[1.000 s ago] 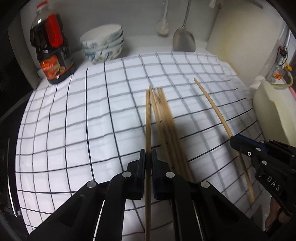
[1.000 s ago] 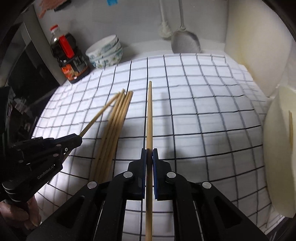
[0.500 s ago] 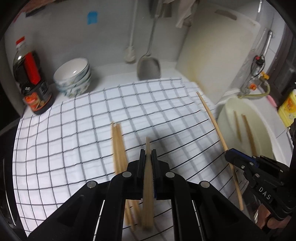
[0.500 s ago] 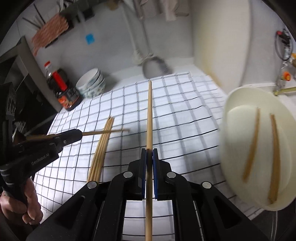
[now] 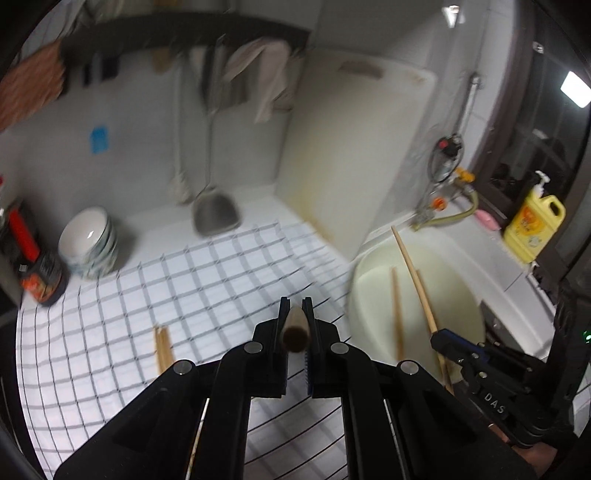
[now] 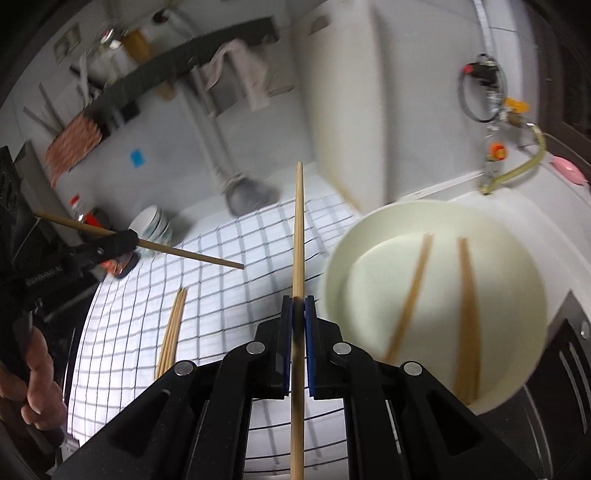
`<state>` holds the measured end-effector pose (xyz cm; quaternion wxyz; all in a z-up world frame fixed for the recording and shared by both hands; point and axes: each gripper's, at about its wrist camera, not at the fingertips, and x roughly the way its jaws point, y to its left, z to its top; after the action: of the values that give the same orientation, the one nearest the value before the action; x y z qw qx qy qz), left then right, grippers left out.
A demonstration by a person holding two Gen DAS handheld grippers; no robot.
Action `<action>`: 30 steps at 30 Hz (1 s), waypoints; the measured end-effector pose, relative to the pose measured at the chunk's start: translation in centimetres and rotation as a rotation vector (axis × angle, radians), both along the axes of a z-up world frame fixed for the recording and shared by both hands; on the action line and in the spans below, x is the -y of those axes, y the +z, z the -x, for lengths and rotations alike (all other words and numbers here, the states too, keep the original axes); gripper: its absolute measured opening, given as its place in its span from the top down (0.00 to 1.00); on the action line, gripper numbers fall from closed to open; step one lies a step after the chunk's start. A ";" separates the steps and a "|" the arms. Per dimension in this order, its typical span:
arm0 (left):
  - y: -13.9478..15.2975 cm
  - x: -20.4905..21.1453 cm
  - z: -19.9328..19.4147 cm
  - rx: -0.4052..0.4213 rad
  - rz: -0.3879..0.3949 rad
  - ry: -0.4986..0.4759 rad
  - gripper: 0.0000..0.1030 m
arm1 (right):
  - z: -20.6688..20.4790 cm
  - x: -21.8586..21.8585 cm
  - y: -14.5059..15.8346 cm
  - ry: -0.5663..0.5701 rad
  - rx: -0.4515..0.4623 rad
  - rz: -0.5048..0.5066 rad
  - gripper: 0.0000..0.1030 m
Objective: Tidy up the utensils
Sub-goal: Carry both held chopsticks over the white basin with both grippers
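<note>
Black two-finger left gripper and right gripper each clamp one long bamboo chopstick above the checked white cloth, beside a cream round basin holding two more.

White wall, dark rail, dark window, bright lamp

pale wooden chopsticks, matt plastic basin (cream), checked cloth.

Two wooden chopsticks loose inside cream bowl
</note>
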<state>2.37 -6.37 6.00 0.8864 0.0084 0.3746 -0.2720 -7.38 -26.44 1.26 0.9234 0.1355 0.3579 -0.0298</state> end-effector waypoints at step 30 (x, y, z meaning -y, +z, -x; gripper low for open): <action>-5.5 21.6 0.3 0.052 -0.092 -0.265 0.93 | 0.2 15.2 -5.9 -0.247 -0.103 -0.078 0.94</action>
<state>2.12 -28.01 0.49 0.8507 0.1056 0.3593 -0.3688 -7.63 -41.60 -4.63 0.8871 0.2129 0.3862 -0.1361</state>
